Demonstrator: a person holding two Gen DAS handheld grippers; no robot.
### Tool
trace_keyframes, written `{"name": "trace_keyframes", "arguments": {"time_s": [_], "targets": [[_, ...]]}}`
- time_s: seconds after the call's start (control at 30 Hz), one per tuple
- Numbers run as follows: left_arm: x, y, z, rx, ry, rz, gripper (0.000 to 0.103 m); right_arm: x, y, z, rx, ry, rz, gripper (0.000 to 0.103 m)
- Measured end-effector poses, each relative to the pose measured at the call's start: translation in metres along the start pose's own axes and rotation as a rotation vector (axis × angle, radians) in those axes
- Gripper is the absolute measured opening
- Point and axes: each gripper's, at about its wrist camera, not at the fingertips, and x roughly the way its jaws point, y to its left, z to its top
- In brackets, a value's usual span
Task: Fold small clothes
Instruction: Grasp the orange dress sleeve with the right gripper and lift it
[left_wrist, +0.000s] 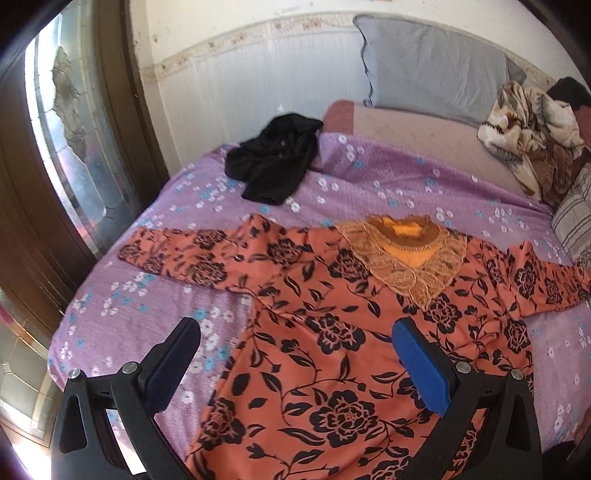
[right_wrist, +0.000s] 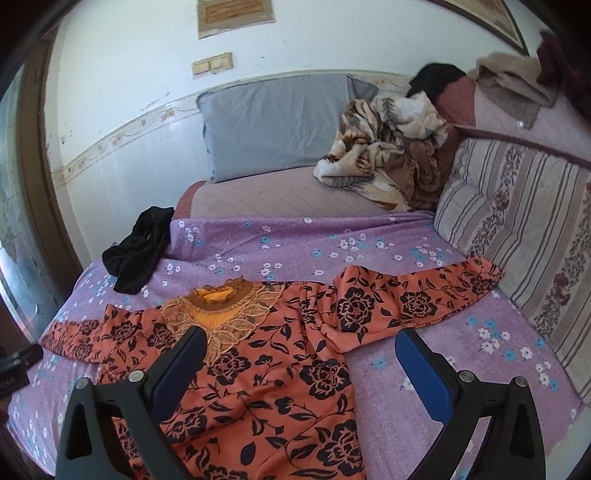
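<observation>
While both grippers hang wide open over the bed, left gripper and right gripper grip nothing. Orange top lies flat, sleeves spread, by the near edge. Black garment sits crumpled further back, pillow at the wall.

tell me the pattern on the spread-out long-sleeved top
Black roses and leaves on orange fabric; clearest in the left wrist view.

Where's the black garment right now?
The black garment lies crumpled on the purple sheet, beyond the orange top's left sleeve, near the bed's left edge.
</observation>
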Motion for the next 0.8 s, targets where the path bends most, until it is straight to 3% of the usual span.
{"name": "trace_keyframes", "arguments": {"time_s": [0.1, 0.13, 0.2, 0.27, 0.33, 0.4, 0.57, 0.67, 0.73, 0.8], "targets": [[0.065, -0.029, -0.004, 0.007, 0.12, -0.05, 0.103, 0.059, -0.067, 0.012, 0.188, 0.094, -0.003, 0.103], [0.085, -0.037, -0.017, 0.025, 0.192, -0.049, 0.103, 0.078, -0.091, 0.014, 0.254, 0.116, -0.014, 0.103], [0.11, -0.056, -0.032, 0.03, 0.262, -0.067, 0.103, 0.11, -0.145, 0.015, 0.406, 0.142, -0.047, 0.102], [0.125, -0.066, -0.047, 0.063, 0.297, -0.085, 0.103, 0.134, -0.199, 0.01, 0.599, 0.156, -0.05, 0.1], [0.134, -0.071, -0.058, 0.122, 0.297, -0.083, 0.103, 0.152, -0.248, 0.002, 0.793, 0.163, -0.066, 0.083], [0.144, -0.076, -0.065, 0.187, 0.304, -0.064, 0.103, 0.163, -0.285, -0.002, 0.921, 0.13, -0.067, 0.079], [0.167, -0.056, -0.064, 0.192, 0.331, -0.092, 0.103, 0.185, -0.338, 0.001, 1.033, 0.052, -0.131, 0.063], [0.177, -0.047, -0.06, 0.116, 0.368, -0.146, 0.103, 0.198, -0.354, 0.011, 1.023, 0.017, -0.14, 0.061], [0.176, -0.049, -0.058, 0.117, 0.367, -0.147, 0.103, 0.206, -0.362, 0.017, 0.991, 0.007, -0.159, 0.055], [0.175, -0.05, -0.057, 0.126, 0.356, -0.14, 0.103, 0.214, -0.371, 0.019, 0.971, 0.008, -0.176, 0.035]]}}
